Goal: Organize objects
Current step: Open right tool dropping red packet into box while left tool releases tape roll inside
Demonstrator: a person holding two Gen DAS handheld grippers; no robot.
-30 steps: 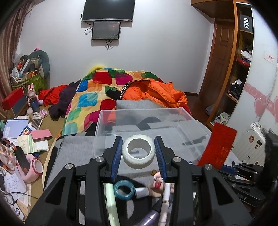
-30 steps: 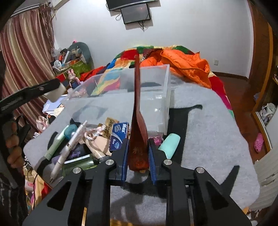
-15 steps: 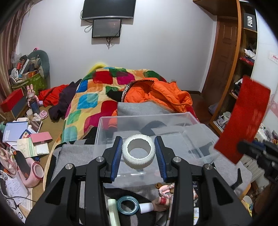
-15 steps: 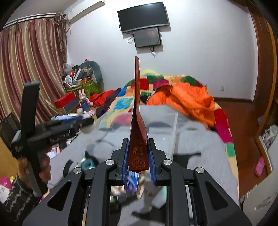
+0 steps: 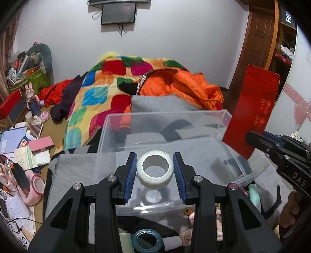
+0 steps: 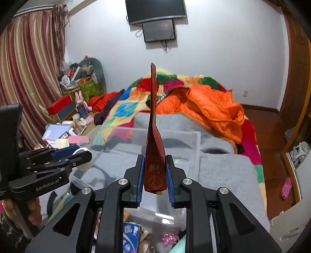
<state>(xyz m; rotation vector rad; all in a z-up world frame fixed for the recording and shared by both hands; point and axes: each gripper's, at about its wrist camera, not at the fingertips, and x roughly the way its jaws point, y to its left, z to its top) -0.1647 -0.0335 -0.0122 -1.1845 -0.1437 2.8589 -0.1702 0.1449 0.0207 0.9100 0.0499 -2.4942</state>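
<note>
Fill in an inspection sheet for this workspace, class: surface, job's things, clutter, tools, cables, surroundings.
Surface: grey blanket under everything.
Job's things: clear plastic bin, nothing seen inside; white tape roll over the bin's near part; red envelope by its right edge.
Clutter: blue tape ring and small items in front of the bin.
Tools: left tool shut on the roll; right tool shut on the envelope.
Cables: loose ones under the wall screen.
Surroundings: patchwork quilt, orange jacket, floor clutter at left.

Tape roll (image 5: 155, 172) btwn left fingers, above clear bin (image 5: 223, 120). Envelope (image 6: 154, 155) btwn right fingers, over bin's right side. Tape ring (image 5: 147, 239) below left fingers.
</note>
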